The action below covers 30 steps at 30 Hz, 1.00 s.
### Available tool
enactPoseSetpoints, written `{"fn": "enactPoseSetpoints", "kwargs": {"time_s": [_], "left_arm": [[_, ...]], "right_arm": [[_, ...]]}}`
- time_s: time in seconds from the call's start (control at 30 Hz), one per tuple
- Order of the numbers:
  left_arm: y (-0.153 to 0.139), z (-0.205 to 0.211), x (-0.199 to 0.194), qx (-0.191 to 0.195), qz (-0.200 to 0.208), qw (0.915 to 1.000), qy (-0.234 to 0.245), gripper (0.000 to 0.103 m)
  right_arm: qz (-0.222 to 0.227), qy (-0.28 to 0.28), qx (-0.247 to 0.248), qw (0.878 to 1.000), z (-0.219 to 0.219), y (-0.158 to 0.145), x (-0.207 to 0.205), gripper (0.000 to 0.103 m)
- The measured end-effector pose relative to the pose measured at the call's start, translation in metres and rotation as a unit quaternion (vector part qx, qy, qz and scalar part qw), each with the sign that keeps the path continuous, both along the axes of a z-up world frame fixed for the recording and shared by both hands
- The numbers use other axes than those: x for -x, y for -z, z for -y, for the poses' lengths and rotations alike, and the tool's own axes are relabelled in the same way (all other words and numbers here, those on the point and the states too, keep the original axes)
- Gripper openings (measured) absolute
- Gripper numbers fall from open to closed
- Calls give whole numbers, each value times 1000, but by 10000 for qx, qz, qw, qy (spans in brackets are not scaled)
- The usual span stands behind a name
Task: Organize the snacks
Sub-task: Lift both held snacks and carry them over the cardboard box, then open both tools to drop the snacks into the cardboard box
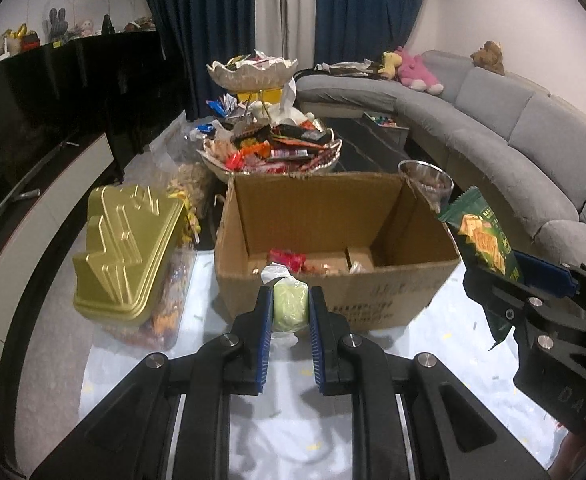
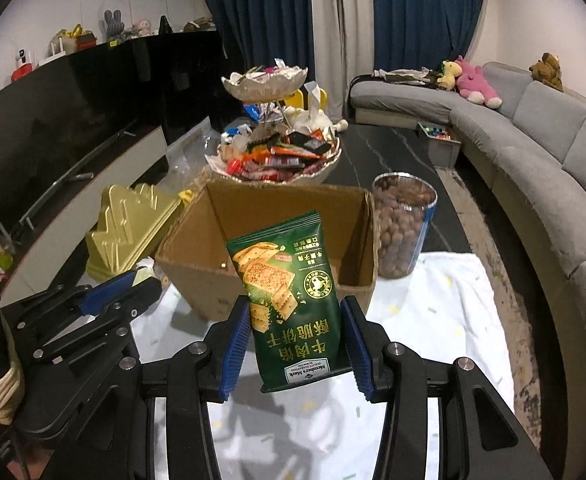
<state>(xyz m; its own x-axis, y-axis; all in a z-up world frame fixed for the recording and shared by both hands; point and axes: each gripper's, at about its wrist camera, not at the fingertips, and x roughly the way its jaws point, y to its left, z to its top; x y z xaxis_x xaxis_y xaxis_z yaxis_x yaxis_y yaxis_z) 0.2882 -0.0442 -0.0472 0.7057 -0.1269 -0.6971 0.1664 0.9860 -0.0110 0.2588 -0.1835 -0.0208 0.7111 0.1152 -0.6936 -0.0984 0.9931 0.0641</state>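
Note:
My left gripper [image 1: 291,306] is shut on a small pale green wrapped snack [image 1: 290,304], held above the table just in front of an open cardboard box [image 1: 333,280]. A few red and orange packets lie on the box floor. My right gripper [image 2: 296,330] is shut on a green cracker packet [image 2: 293,304], its blue pads pressing both sides, also raised before the box [image 2: 197,276]. In the left wrist view the right gripper [image 1: 505,276] shows at the right edge with the cracker packet [image 1: 483,240] sticking up. The left gripper [image 2: 105,292] appears at the lower left of the right wrist view.
A gold ridged lid [image 1: 129,252] covers a clear snack container left of the box. Behind the box stands a two-tier bowl stand [image 1: 271,152] piled with snacks. A clear jar of brown nuts [image 2: 403,224] is right of the box. A grey sofa [image 1: 513,136] curves along the right.

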Motion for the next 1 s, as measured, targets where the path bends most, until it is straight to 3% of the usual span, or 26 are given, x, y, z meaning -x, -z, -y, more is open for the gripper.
{"fn": "enactPoseSetpoints", "kwargs": {"time_s": [0.47,1.0], "left_arm": [[-14,11,-52,-32,118,9999,74,19],[13,9,-96,-55,-104,9999,22,19]], "right_arm": [[196,116,10,9997,4,-13,-43,46],[-19,135,104,9999,3,11,-94,47]]}}
